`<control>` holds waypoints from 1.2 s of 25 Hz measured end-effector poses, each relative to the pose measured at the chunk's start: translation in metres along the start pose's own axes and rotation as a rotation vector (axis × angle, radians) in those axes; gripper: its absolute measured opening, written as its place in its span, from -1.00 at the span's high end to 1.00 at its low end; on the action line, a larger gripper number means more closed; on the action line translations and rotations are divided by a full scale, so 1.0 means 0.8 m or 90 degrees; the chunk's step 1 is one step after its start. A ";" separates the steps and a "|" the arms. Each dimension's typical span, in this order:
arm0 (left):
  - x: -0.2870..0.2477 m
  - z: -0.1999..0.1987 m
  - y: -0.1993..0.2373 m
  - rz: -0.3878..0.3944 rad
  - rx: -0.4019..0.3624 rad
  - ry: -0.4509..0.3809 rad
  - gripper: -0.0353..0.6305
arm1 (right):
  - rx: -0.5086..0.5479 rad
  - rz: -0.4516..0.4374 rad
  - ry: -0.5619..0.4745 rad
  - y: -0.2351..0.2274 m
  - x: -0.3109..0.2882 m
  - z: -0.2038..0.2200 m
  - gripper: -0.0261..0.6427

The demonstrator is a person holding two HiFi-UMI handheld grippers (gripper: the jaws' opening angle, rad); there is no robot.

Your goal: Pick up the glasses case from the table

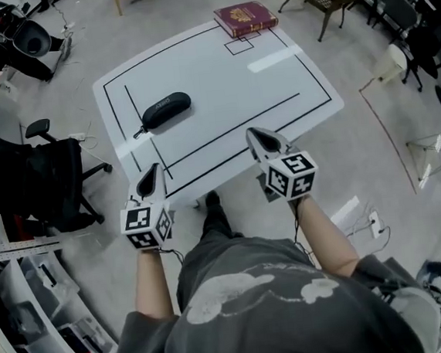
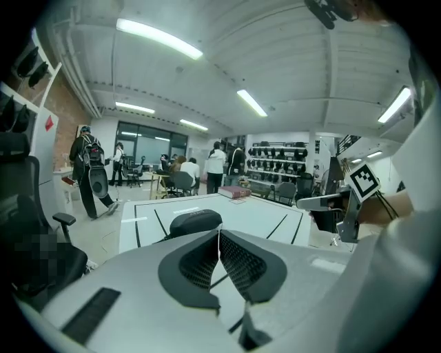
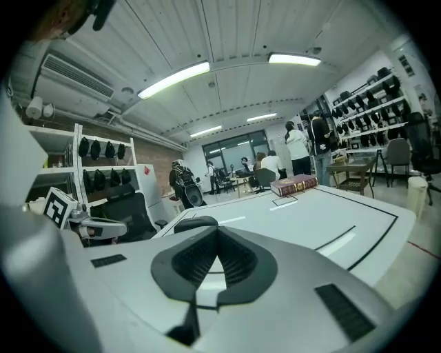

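The pick-up has not begun. The glasses case [image 1: 166, 111] lies flat on the white table [image 1: 227, 86], at about ten o'clock from the table's middle in the head view. It is inside the black lines and nothing touches it. A red book [image 1: 245, 18] sits at the far edge, around one o'clock, well apart from the case.

Both tools hang over the table's near edge. The left gripper [image 1: 155, 172] is at about seven o'clock and the right gripper [image 1: 254, 134] at about five o'clock, each well short of the case.

In the left gripper view the two jaws are pressed together with nothing between them. The case shows just beyond their tips at twelve o'clock. In the right gripper view the jaws also seem to meet at the tips and hold nothing, though the wide lens makes the seam hard to read. There the case sits beyond them at about eleven o'clock.

So every step is left to do. One gripper, probably the left since it is nearer and lined up, must spread its jaws and reach the case. It must then close across the case's narrow width and lift it clear of the table.
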State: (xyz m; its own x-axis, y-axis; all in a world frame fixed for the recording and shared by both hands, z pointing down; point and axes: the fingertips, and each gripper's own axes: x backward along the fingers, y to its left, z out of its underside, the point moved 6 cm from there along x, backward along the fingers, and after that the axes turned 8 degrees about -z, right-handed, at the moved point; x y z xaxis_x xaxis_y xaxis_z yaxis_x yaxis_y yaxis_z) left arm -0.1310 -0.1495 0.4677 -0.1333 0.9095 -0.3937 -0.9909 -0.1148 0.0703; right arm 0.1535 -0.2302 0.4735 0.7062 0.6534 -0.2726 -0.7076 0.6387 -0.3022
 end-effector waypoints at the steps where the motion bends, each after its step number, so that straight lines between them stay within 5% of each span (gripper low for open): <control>1: -0.014 -0.004 0.005 0.007 -0.007 0.005 0.88 | 0.002 0.000 0.002 -0.006 -0.014 -0.007 0.92; 11: -0.133 -0.034 0.042 0.072 -0.069 0.051 0.82 | 0.004 0.004 0.028 -0.045 -0.128 -0.043 0.92; 19: -0.201 -0.042 0.050 0.156 -0.226 0.094 -0.17 | 0.001 0.022 0.059 -0.067 -0.167 -0.047 0.92; 30: -0.274 -0.021 0.053 0.238 -0.370 0.199 -0.34 | -0.007 0.035 0.082 -0.082 -0.203 -0.046 0.92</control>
State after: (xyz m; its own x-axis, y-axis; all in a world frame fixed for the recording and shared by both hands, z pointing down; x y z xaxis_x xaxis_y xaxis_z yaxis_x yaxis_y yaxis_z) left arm -0.1441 -0.3607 0.5413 -0.3760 0.6226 -0.6863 -0.7175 -0.6643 -0.2095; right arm 0.0863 -0.3934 0.5043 0.6645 0.6288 -0.4039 -0.7451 0.5988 -0.2937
